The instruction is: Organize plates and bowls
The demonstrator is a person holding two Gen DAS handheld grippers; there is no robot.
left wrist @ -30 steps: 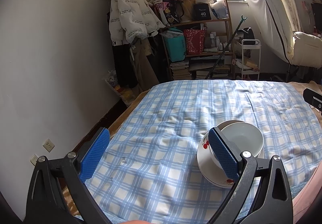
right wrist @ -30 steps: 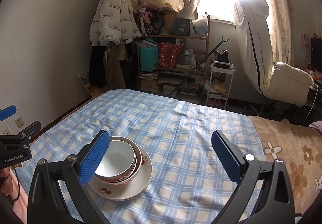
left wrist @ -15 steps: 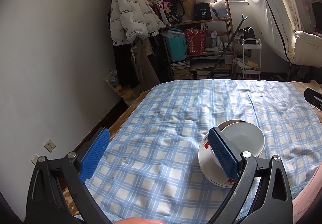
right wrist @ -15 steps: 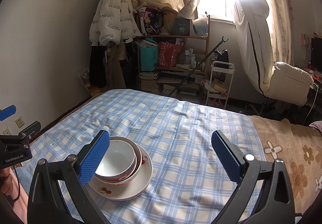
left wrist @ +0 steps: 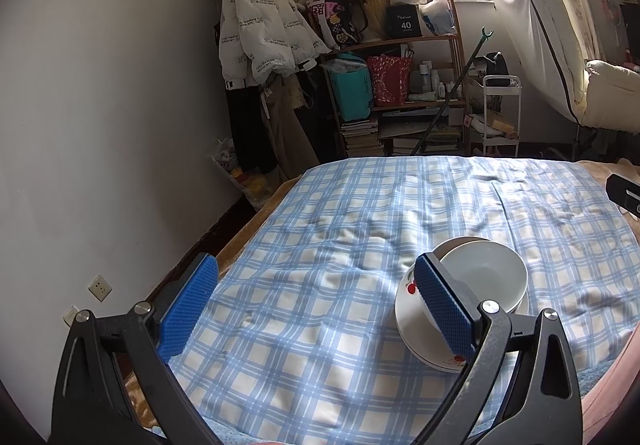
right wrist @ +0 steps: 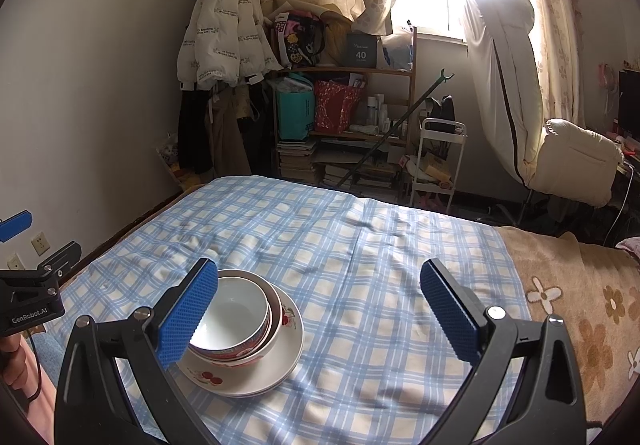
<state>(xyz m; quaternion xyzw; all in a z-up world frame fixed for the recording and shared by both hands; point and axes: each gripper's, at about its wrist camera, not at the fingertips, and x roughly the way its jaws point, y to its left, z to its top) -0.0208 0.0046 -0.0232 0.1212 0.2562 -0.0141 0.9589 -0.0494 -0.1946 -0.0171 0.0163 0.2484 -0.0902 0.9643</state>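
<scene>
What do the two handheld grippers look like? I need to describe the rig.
The left gripper and the right gripper match: black forked frames with silver screws, and fingers faced with blue dimpled pads. In the right wrist view, the left gripper's body reads "GenRobot.AI" in white.

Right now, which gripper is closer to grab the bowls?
Probably the right gripper: open, and its left pad overlaps the rim of the stacked bowls. The left gripper, also open, points mostly at bare cloth, the stack lying toward its right.

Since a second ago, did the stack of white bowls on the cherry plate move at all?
No. The stack of white bowls sits on the same squares of the blue checked cloth in the right wrist view.
</scene>
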